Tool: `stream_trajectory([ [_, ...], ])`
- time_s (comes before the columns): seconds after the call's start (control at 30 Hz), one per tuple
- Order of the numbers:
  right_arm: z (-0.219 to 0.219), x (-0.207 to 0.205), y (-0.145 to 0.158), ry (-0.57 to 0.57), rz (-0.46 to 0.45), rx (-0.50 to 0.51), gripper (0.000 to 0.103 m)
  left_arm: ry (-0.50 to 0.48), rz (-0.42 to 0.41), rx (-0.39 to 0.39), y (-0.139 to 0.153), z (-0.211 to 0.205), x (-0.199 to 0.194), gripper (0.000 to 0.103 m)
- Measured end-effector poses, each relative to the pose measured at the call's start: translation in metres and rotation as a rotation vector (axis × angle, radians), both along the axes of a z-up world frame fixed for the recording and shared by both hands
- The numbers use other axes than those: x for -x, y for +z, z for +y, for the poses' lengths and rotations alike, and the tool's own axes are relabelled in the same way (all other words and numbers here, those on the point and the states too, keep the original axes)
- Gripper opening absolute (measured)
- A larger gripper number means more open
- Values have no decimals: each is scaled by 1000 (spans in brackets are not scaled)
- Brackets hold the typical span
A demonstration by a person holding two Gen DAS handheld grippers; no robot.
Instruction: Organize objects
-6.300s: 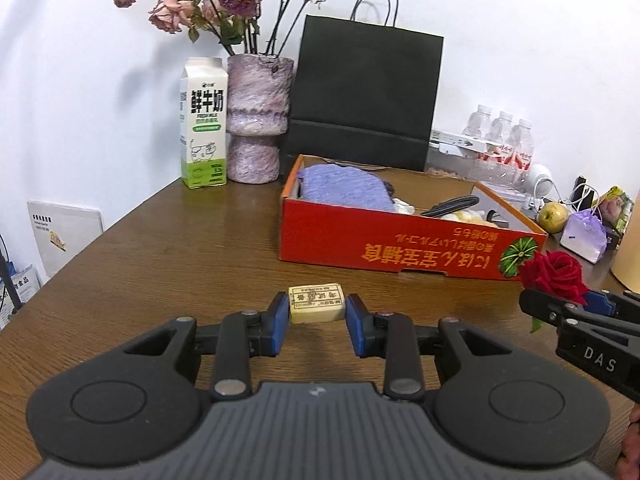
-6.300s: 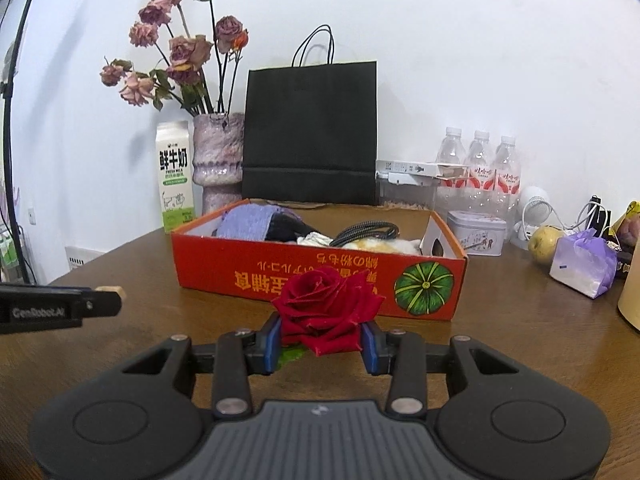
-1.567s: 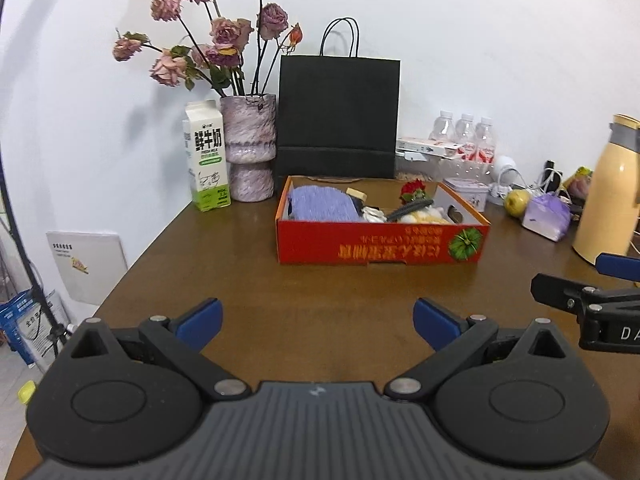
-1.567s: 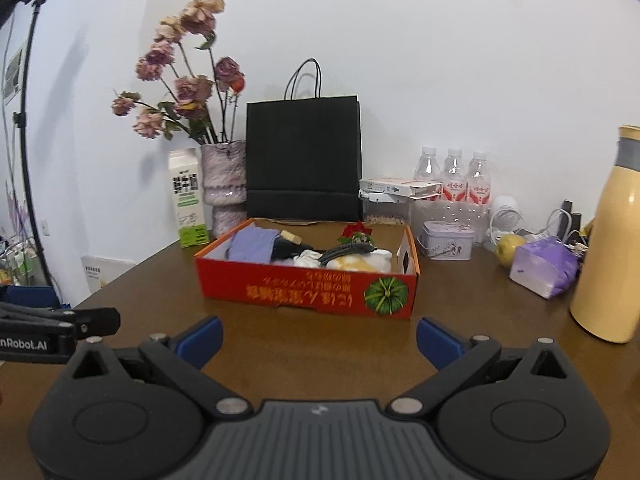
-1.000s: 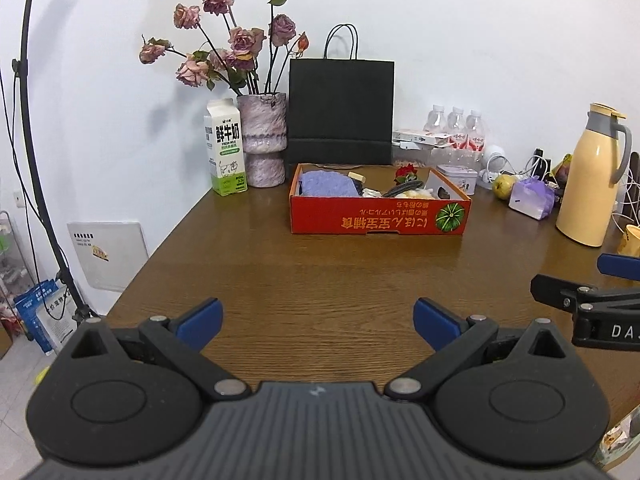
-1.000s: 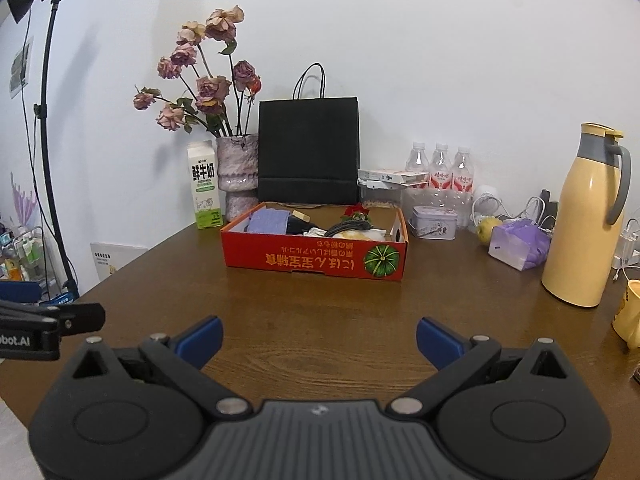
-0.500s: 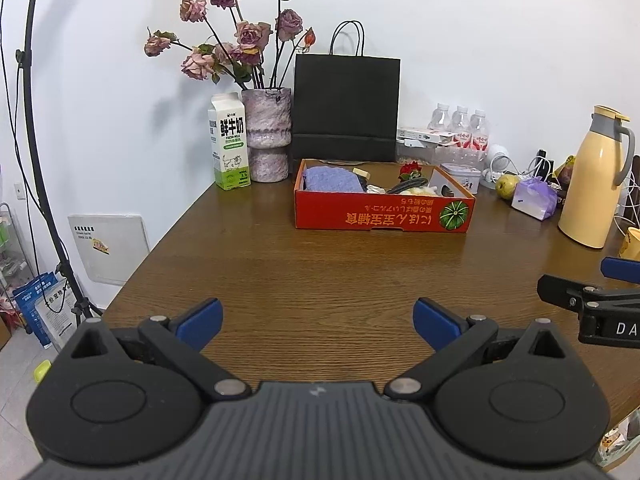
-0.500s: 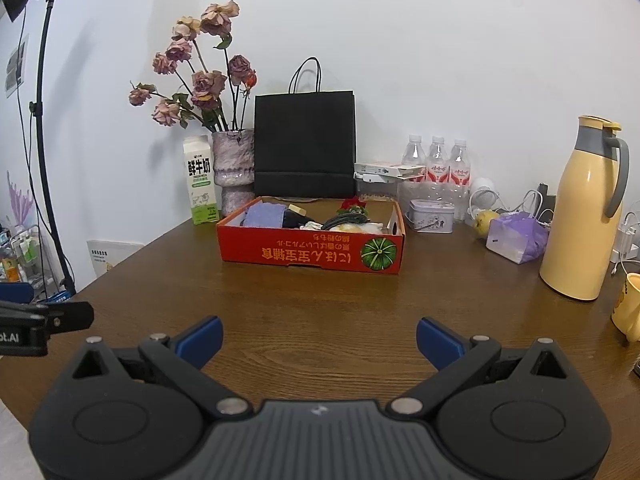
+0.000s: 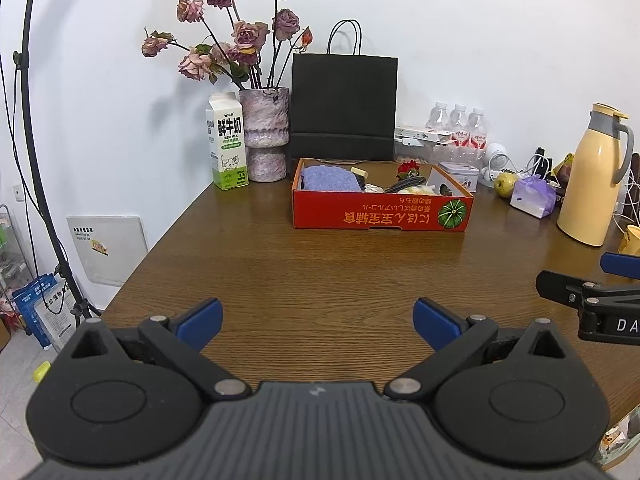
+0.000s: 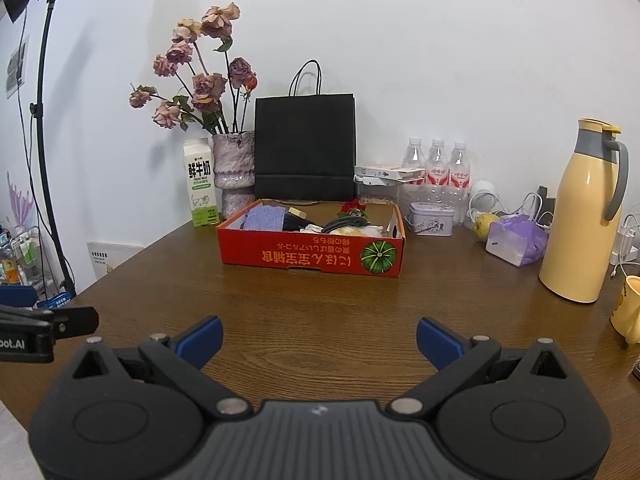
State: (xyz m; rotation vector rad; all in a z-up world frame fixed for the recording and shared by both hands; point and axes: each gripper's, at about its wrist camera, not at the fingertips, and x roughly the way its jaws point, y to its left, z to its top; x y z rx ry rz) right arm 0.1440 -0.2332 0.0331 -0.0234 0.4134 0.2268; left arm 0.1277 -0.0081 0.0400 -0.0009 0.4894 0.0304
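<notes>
Both grippers, left gripper and right gripper, are backing away empty, spread wide; red box is sitting at twelve o'clock, so keep retreating level.

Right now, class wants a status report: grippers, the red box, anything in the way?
Left gripper open, empty. Right gripper open, empty. Red box on table, red rose inside. Bare table between grippers and box.

1. The cardboard box sits on the worktop, toward its far side.
2. Behind the box stands the paper bag; left of the bag, the vase, then the milk carton.
3. Right of the box lie the tin, the bottles (behind the tin) and the thermos jug.
4. In the box, the folded cloth lies left of the rose.
</notes>
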Motion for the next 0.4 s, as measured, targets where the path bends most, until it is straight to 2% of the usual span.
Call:
stream_trajectory([
  [0.4, 2, 0, 1, 2, 1, 4, 103, -11, 17, 7, -2, -2, 0, 103],
])
